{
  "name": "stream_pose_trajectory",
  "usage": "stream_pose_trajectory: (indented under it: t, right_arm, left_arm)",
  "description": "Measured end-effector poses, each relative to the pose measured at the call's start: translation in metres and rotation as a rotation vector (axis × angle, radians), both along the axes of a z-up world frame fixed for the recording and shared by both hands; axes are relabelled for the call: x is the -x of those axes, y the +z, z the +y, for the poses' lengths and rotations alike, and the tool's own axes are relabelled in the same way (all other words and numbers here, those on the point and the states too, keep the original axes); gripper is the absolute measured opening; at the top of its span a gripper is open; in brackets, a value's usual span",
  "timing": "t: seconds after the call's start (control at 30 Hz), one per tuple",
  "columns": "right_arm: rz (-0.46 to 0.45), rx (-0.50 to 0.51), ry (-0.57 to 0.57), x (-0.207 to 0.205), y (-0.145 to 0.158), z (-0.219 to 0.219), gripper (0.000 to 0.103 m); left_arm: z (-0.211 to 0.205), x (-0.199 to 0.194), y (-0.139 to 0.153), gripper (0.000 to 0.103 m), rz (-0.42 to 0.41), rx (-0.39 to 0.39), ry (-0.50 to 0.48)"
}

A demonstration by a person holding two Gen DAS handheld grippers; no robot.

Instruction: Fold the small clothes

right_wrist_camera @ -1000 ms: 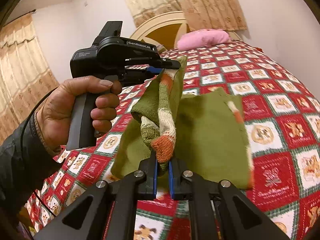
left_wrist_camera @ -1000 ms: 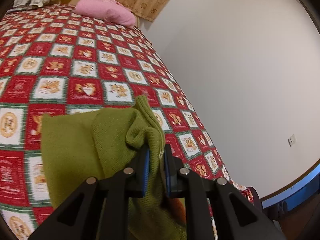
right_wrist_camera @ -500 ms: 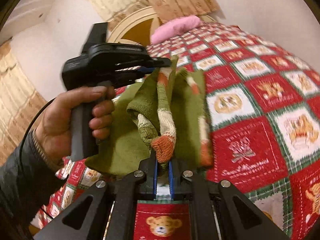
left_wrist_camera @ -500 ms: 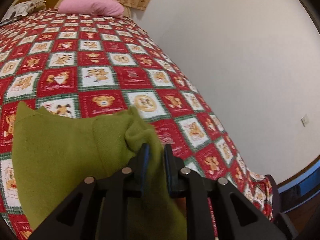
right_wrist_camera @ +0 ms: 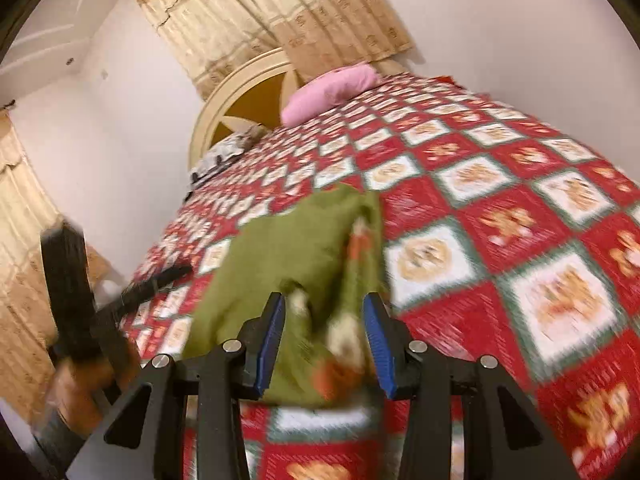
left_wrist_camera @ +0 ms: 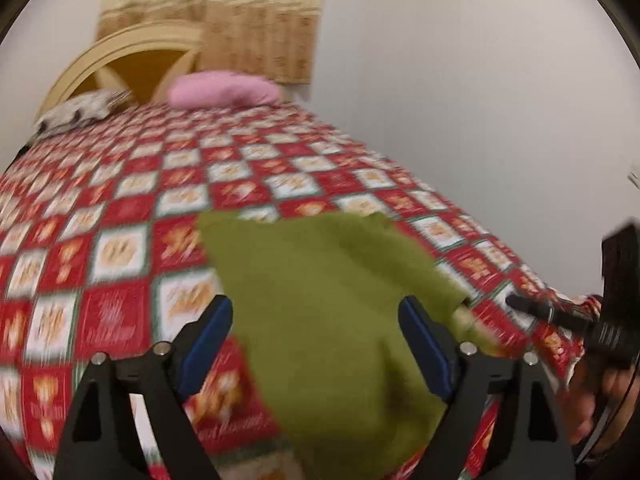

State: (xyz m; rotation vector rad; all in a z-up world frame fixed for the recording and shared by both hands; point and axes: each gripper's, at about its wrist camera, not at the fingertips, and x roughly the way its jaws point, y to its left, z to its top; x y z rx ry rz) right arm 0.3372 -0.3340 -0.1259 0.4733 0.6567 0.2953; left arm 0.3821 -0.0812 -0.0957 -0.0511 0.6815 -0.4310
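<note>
A small olive-green knit garment lies folded on the red patchwork bedspread. My left gripper is open, its blue pads wide apart on either side of the cloth, holding nothing. In the right wrist view the same garment shows an orange and cream striped sleeve along its right edge. My right gripper is open just over the garment's near end, with the cloth loose between its pads. Both views are motion-blurred.
A pink pillow and a patterned pillow lie at the headboard. A white wall runs along the bed's right side. The other hand-held gripper shows at the right edge; it also shows at the left of the right wrist view.
Both grippers have opened and let go of the green garment, which now lies folded on the bedspread. Both grippers have drawn back from it.
</note>
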Motion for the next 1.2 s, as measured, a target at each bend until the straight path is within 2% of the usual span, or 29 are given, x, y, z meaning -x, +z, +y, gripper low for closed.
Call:
stream_pose_trajectory:
  t: [0.07, 0.13, 0.17, 0.2, 0.27, 0.37, 0.53, 0.6, 0.8, 0.87, 0.97, 1.0, 1.07, 1.2]
  right_arm:
    - [0.030, -0.026, 0.048, -0.022, -0.002, 0.009, 0.042]
    - [0.113, -0.051, 0.086, -0.051, -0.017, 0.019, 0.042]
    - [0.147, -0.053, 0.096, -0.059, -0.024, 0.024, 0.037]
    - [0.179, -0.045, 0.083, -0.066, -0.031, 0.025, 0.015]
    - [0.187, -0.059, 0.023, -0.066, -0.033, 0.014, 0.015]
    - [0.194, -0.067, -0.024, -0.061, -0.036, -0.003, 0.015]
    - [0.204, -0.010, 0.028, -0.063, -0.042, 0.005, 0.016]
    - [0.202, -0.020, 0.031, -0.063, -0.043, 0.006, 0.017]
    - [0.175, -0.036, 0.028, -0.057, -0.052, 0.005, 0.017]
    - [0.172, -0.037, 0.025, -0.055, -0.053, 0.005, 0.017]
    - [0.163, -0.011, 0.023, -0.054, -0.054, 0.010, 0.017]
    - [0.159, -0.004, 0.025, -0.053, -0.054, 0.011, 0.018]
    - [0.153, -0.007, 0.029, -0.051, -0.056, 0.011, 0.018]
    - [0.149, -0.029, 0.037, -0.050, -0.058, 0.008, 0.018]
  left_arm:
    - [0.007, 0.002, -0.018, 0.088, 0.055, 0.019, 0.021]
    - [0.009, 0.004, -0.031, 0.088, 0.084, 0.024, 0.032]
    - [0.009, 0.005, -0.037, 0.088, 0.100, 0.025, 0.032]
    - [0.007, 0.006, -0.041, 0.088, 0.110, 0.029, 0.030]
    - [0.005, 0.012, -0.041, 0.088, 0.116, 0.025, 0.014]
    - [0.004, 0.031, -0.039, 0.094, 0.084, -0.001, -0.005]
    - [0.002, 0.045, -0.046, 0.096, 0.106, -0.061, -0.023]
    - [0.003, 0.043, -0.049, 0.096, 0.129, -0.084, -0.010]
    - [0.007, 0.054, -0.058, 0.096, 0.198, -0.081, -0.031]
    - [0.007, 0.055, -0.057, 0.096, 0.191, -0.088, -0.024]
    - [0.009, 0.049, -0.058, 0.099, 0.187, -0.103, 0.036]
    - [0.011, 0.044, -0.060, 0.102, 0.199, -0.091, 0.051]
    - [0.017, 0.038, -0.065, 0.103, 0.224, -0.098, 0.103]
    - [0.026, 0.048, -0.065, 0.103, 0.199, -0.182, 0.164]
